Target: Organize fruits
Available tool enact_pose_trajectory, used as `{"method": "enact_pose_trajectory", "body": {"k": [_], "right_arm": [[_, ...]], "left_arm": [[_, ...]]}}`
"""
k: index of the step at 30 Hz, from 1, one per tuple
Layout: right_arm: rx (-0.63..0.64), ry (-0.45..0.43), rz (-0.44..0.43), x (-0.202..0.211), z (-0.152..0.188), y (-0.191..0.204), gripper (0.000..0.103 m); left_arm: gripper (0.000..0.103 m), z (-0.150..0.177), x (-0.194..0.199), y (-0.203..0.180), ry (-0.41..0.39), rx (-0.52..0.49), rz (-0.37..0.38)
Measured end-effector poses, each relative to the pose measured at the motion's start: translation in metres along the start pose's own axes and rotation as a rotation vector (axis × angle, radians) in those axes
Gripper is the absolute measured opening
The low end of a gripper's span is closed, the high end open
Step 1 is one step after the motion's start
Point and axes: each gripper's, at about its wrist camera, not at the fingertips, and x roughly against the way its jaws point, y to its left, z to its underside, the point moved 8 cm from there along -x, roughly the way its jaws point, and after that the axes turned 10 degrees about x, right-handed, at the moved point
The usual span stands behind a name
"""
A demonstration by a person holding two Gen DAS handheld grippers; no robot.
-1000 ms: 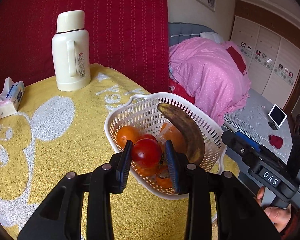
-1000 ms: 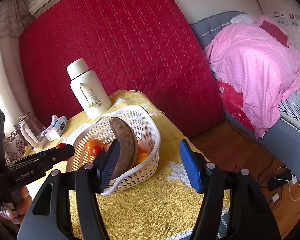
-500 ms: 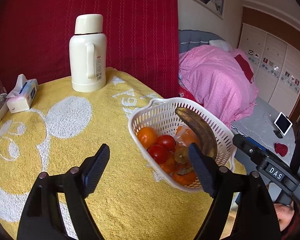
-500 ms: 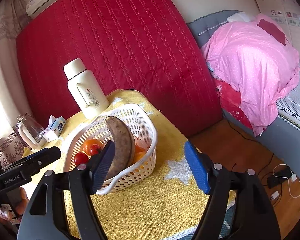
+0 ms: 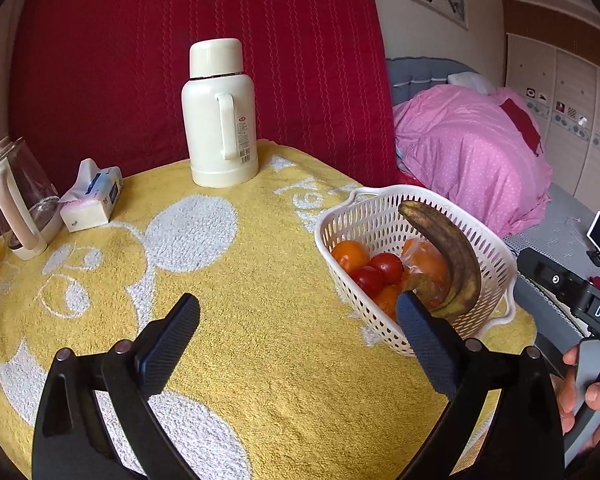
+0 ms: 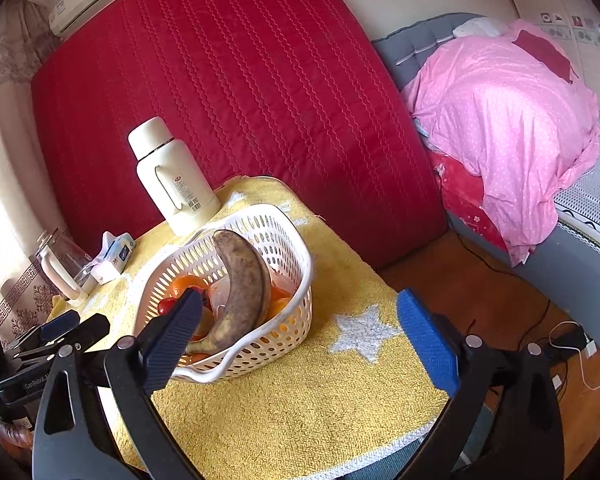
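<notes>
Fruits — banana (image 5: 452,256), tomatoes (image 5: 380,272), oranges (image 5: 350,254) — lay in the white basket (image 5: 496,248) on the bench (image 5: 260,360). Left tongs (image 5: 298,332) and right tongs (image 6: 300,332) were spread, pinching nothing. Gathering looked finished; any next move called for spotting stray fruit.

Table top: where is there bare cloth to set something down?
Free: the wide yellow cloth between thermos, tissue pack and basket; also the star patch right of the basket. Crowded: the far left corner, with glass kettle and tissues, and the full basket.
</notes>
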Motion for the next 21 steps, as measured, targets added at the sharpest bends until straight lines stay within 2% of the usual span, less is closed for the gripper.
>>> {"method": "enact_pose_trajectory", "body": {"k": [5,16,21], "right_arm": [[0.014,0.011,0.003,0.002,0.0,0.002,0.099],[0.103,0.025,0.027,0.004,0.002,0.018,0.1],[0.115,0.044,0.021,0.004,0.006,0.02,0.1]], "left_arm": [[0.098,0.001,0.001,-0.004,-0.005,-0.028,-0.023],[0.098,0.007,0.001,-0.009,0.013,-0.046,-0.02],[0.098,0.007,0.001,-0.007,0.004,-0.06,-0.055]]}}
